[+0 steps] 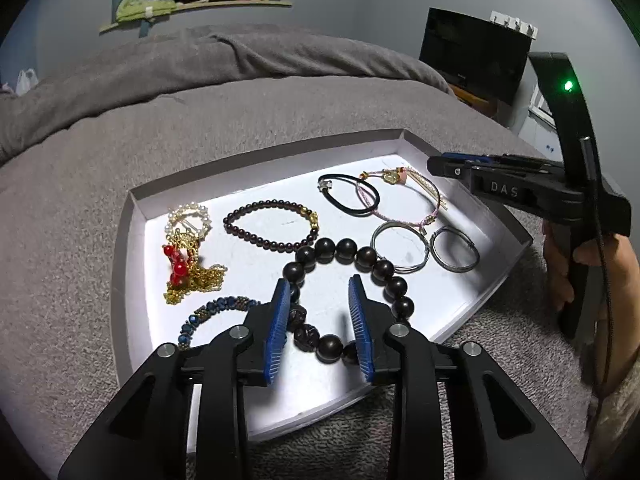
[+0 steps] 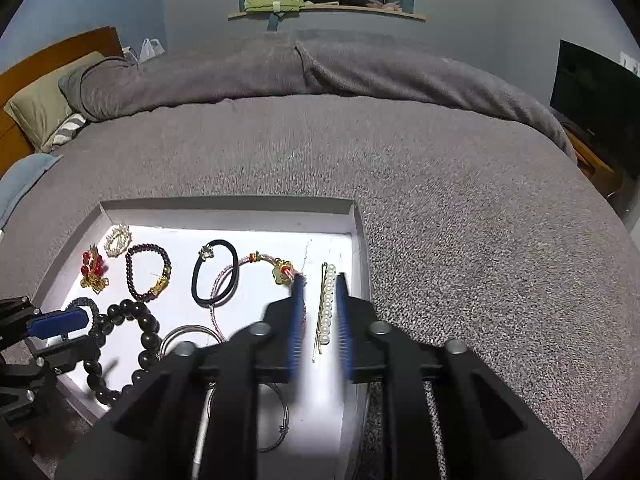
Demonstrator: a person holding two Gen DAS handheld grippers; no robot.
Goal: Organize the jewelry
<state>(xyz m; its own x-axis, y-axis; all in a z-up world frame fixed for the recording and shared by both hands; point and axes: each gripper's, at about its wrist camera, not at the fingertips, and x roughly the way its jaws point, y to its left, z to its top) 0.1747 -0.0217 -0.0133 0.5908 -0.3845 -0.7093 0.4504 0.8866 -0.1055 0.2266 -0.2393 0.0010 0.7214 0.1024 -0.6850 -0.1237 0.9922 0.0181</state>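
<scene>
A shallow white tray (image 1: 136,240) lies on a grey bed and holds jewelry. My left gripper (image 1: 320,292) is open above a large dark bead bracelet (image 1: 346,250), apart from it. In the right wrist view my right gripper (image 2: 319,280) is open, its fingers either side of a pearl hair pin (image 2: 326,306) near the tray's right wall (image 2: 360,248). A garnet bead bracelet (image 1: 272,224), a black hair tie (image 1: 350,194), a pink cord bracelet (image 1: 400,196), two silver rings (image 1: 426,250), a blue bead bracelet (image 1: 216,312), and a gold chain with red beads (image 1: 188,272) also lie there.
The grey blanket (image 2: 440,200) spreads all around the tray. Pillows (image 2: 40,108) and a wooden headboard are far left. A dark screen (image 1: 476,56) stands at the right. A shelf with clothes (image 2: 320,4) hangs on the far wall.
</scene>
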